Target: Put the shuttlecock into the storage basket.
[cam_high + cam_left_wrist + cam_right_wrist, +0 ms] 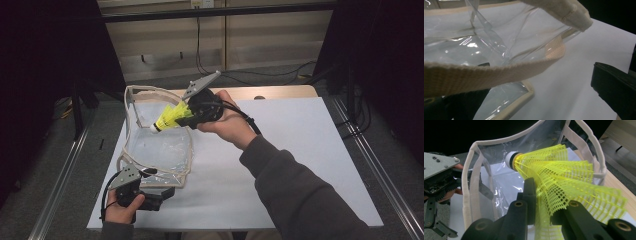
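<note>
Yellow mesh-skirt shuttlecock (169, 119) with a white cork tip and a dark band behind it sits clamped in the right gripper (192, 116), jaws narrowed onto the skirt from both sides; in the right gripper view the skirt (564, 182) bulges out between the two black jaws, cork end pointing away. It's held in the air, tilted cork-down, right at the open mouth of the clear plastic bag (160, 145), which has cream webbing trim and straps. No brand, label or print readable on the shuttlecock or the bag; surfaces look plain, though glare on the plastic could hide small text. Bag lies on the white table sheet (300, 150), mouth propped up toward the far side. Left gripper (150, 196) is at the bag's near edge, low on the sheet; in the left gripper view a cream strap (486, 75) runs across just in front of the jaws, which stand apart, but whether they pinch the bag edge I cannot tell. Wooden tabletop (280, 92) shows past the sheet's far edge, and cables (210, 65) trail on the floor beyond.
</note>
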`<state>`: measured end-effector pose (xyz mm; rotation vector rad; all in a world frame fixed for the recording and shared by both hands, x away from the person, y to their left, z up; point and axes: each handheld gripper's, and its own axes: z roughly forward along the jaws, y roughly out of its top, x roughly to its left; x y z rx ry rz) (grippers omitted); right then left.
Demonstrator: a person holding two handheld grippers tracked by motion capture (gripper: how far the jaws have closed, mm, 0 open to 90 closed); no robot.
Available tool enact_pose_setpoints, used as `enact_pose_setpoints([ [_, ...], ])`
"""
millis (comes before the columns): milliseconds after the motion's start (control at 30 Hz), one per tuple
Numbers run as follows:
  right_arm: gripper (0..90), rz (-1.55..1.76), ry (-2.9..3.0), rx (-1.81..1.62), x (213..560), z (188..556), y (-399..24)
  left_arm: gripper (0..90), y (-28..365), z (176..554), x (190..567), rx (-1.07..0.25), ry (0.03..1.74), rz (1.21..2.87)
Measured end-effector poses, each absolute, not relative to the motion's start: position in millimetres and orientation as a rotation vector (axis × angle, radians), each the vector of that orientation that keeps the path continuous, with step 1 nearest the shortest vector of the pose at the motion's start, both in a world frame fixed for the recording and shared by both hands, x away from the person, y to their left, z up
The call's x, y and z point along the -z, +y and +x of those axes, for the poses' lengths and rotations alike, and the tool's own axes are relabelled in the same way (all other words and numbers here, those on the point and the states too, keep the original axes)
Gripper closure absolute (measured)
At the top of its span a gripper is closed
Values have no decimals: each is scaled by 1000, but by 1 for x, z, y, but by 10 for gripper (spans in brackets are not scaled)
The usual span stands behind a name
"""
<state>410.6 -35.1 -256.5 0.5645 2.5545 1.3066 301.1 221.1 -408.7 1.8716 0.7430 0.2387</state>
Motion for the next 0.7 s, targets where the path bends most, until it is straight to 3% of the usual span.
enact_pose_setpoints([
  [700, 799, 482, 2626, -1249, 276, 408, 9, 33, 221, 301, 409, -237, 743, 1871],
])
